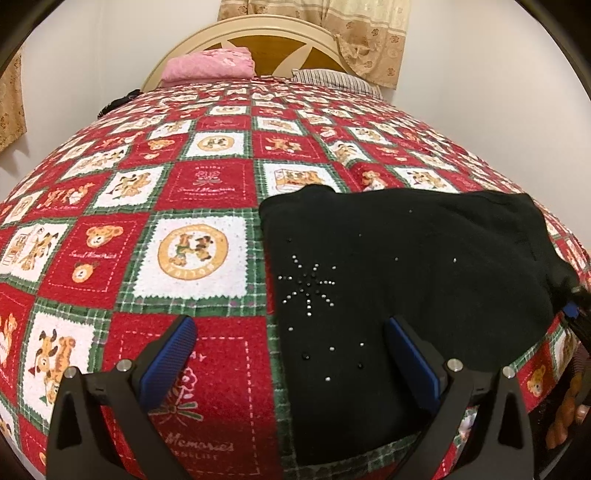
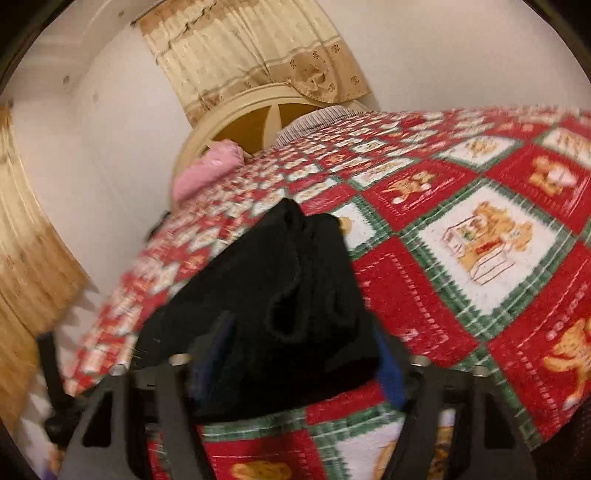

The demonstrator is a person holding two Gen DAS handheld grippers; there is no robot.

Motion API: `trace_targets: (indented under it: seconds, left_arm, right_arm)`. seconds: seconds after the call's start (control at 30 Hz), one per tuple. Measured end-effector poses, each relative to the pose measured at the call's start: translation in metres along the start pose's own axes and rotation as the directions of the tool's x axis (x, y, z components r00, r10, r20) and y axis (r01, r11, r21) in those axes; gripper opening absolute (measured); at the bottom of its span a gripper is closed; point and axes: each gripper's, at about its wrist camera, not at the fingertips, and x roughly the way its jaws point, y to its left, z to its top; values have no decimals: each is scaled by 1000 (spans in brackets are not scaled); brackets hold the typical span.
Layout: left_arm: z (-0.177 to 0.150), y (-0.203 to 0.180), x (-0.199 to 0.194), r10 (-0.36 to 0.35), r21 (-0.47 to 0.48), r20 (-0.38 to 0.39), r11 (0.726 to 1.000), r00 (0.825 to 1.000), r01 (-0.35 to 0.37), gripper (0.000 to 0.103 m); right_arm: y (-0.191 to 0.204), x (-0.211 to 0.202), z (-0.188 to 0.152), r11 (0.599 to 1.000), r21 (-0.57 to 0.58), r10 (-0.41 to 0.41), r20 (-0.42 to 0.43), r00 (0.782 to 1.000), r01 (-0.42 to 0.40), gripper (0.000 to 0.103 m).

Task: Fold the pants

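Pants lie folded at lower right on the bed; our left claw hangs released. In the right view, our right claw pinches their bulky edge; layers could slip apart.

Home bedroom: bed w/ teddy-bear quilt, curved headboard, pink pillow, curtains at wall.

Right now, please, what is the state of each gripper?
Left gripper: open, holding nothing, above the black pants.
Right gripper: pants between its jaws; grip cannot be told, blurred.
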Motion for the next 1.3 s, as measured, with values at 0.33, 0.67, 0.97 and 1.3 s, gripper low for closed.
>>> trace_targets:
  seconds: [0.33,0.67,0.97,1.3]
  left_arm:
    - [11,21,-3,-127,-156,-8,980,992,125,103]
    - [5,5,-10,-251,-188,-15,951,968,244,89]
    - [-2,23,-9,-411,-362,13,848,912,387,72]
    - [-8,48,7,-448,-498,-1,776,894,388,17]
  right_arm:
    - [-3,-1,-5,1000,-6,-4,14,1000,4,44]
    - [-6,0,-4,1000,0,1,13,1000,-1,44]
    - [-7,0,-4,1000,4,2,12,1000,-2,44]
    - [-7,0,-4,1000,8,6,13,1000,-6,44]
